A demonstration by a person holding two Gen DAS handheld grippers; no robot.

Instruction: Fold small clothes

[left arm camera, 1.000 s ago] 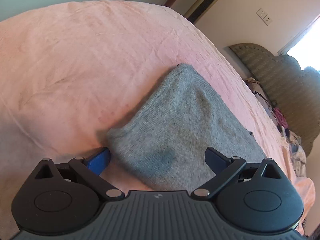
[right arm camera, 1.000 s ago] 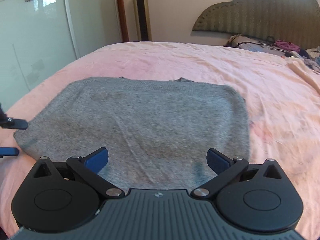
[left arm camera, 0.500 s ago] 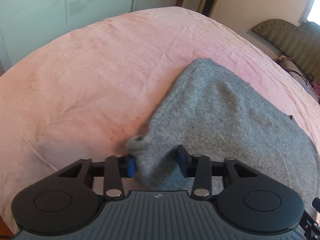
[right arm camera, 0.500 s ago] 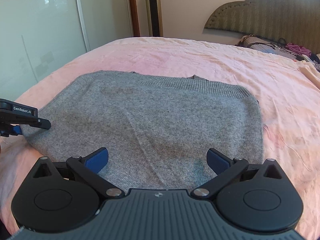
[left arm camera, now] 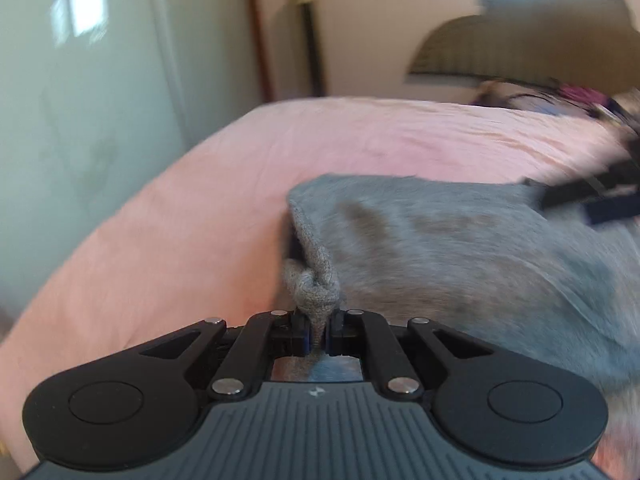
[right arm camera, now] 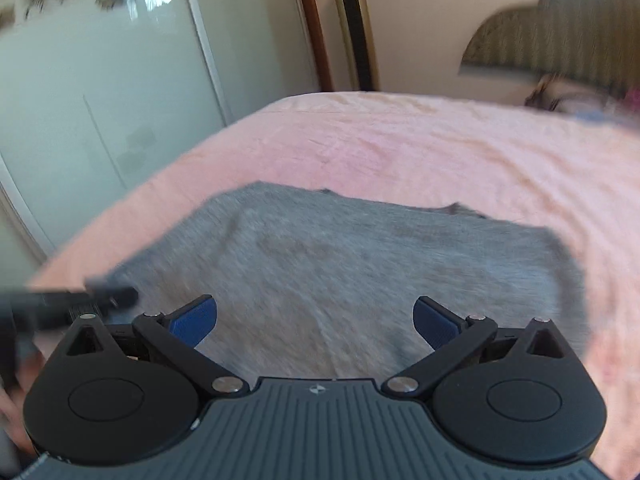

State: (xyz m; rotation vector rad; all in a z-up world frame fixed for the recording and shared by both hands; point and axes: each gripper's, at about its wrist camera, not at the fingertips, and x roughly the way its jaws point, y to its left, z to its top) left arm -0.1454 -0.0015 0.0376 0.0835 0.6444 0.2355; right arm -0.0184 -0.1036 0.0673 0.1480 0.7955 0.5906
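Observation:
A grey knitted garment (right arm camera: 360, 276) lies spread on a pink bed sheet (right arm camera: 440, 148). In the left wrist view its near corner is bunched and lifted off the sheet, and my left gripper (left arm camera: 316, 334) is shut on that corner of the grey garment (left arm camera: 460, 248). My right gripper (right arm camera: 315, 320) hovers over the garment's near edge with its blue pads wide apart and nothing between them. The right gripper's black fingers (left arm camera: 592, 196) show blurred at the right edge of the left wrist view; the left gripper's fingers (right arm camera: 100, 296) show at the left of the right wrist view.
A padded headboard (right arm camera: 560, 40) with a pile of loose clothes (left arm camera: 560, 96) stands at the bed's far right. Pale wardrobe doors (right arm camera: 100, 80) and a tall tower fan (right arm camera: 356, 28) line the far wall. Bare pink sheet lies beyond and left of the garment.
My left gripper went from wide open to shut on the garment's corner, rolled upright and lifted it. The right gripper moved up over the garment and stayed open.

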